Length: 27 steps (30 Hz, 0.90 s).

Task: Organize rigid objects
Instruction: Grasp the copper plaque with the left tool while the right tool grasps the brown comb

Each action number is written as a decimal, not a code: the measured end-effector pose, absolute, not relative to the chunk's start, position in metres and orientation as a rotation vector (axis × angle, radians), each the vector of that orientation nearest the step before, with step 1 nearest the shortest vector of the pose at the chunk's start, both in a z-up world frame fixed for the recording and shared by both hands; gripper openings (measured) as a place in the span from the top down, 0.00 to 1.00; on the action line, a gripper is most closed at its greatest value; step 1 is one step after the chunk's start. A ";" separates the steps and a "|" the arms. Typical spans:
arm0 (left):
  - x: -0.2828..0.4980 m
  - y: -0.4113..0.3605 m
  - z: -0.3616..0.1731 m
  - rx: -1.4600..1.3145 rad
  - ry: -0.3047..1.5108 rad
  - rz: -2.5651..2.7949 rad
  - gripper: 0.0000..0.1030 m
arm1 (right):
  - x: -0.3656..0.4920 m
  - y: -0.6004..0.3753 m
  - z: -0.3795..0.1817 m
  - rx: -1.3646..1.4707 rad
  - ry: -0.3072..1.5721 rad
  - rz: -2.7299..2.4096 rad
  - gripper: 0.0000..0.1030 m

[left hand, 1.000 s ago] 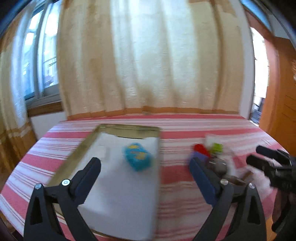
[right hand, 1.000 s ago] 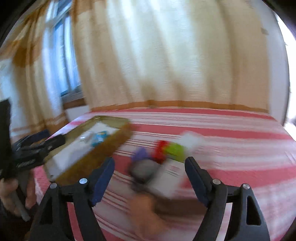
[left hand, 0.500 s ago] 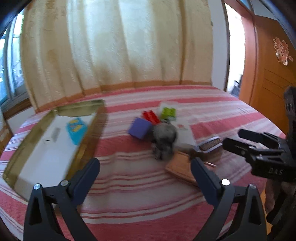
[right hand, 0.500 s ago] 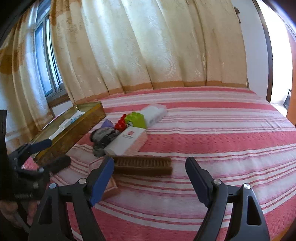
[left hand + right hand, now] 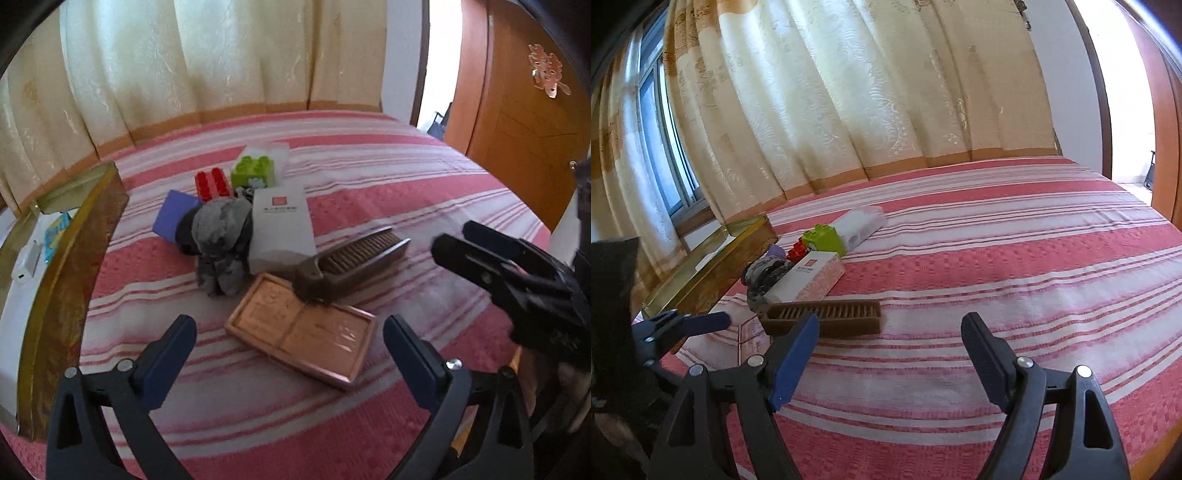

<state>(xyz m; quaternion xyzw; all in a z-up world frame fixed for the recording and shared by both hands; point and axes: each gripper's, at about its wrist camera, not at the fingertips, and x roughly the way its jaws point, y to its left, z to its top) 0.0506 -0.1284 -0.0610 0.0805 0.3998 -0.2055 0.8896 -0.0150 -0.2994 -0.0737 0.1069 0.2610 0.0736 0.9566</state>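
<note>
Clutter sits bunched on the red-and-white striped bed (image 5: 369,177). Nearest the left tool (image 5: 290,345) lies a flat copper-coloured box (image 5: 301,328); its jaws are opening, already very wide, with nothing gripped, and the box lies just ahead of the tips. A brown wooden brush (image 5: 354,258) rests bristle side up with 1 end on the far edge of that box. Behind the brush is a white carton with a red square mark (image 5: 280,225), touching a grey plush toy (image 5: 221,236) on its left. Farther back stand a purple block (image 5: 173,214), a red brick (image 5: 212,182) and a green brick (image 5: 253,171), with a white packet (image 5: 273,151) behind the green one. Left of the pile, apart from it, is an open gold tin (image 5: 66,277) lined in white, holding a blue item (image 5: 55,232) and a small white item (image 5: 27,262).

From the right wrist, the right tool (image 5: 890,343) hangs fairly wide and empty above the bedcover, the brush just beyond its left finger. Cream curtains (image 5: 849,92) hang behind the bed, and a wooden door (image 5: 524,122) stands at the right.
</note>
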 end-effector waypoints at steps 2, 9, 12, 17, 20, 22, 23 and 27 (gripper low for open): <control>0.057 -0.131 -0.065 0.166 0.867 -0.449 0.01 | -0.015 -0.298 -0.074 0.216 0.525 0.154 0.21; 0.055 -0.121 -0.064 0.143 0.848 -0.493 0.17 | -0.011 -0.300 -0.074 0.225 0.529 0.168 0.21; 0.054 -0.109 -0.062 0.104 0.841 -0.490 0.17 | -0.009 -0.296 -0.073 0.209 0.538 0.180 0.21; 0.050 -0.079 -0.055 0.055 0.791 -0.435 0.17 | -0.004 -0.282 -0.070 0.168 0.560 0.209 0.21; 0.052 -0.067 -0.049 0.047 0.753 -0.382 0.17 | 0.003 -0.272 -0.070 0.155 0.589 0.227 0.21; 0.055 -0.063 -0.047 0.043 0.736 -0.368 0.17 | 0.010 -0.266 -0.070 0.158 0.618 0.222 0.21; 0.056 -0.062 -0.046 0.046 0.729 -0.362 0.17 | 0.012 -0.264 -0.071 0.159 0.628 0.216 0.21; 0.060 -0.057 -0.045 0.038 0.713 -0.351 0.17 | 0.018 -0.257 -0.072 0.137 0.661 0.209 0.21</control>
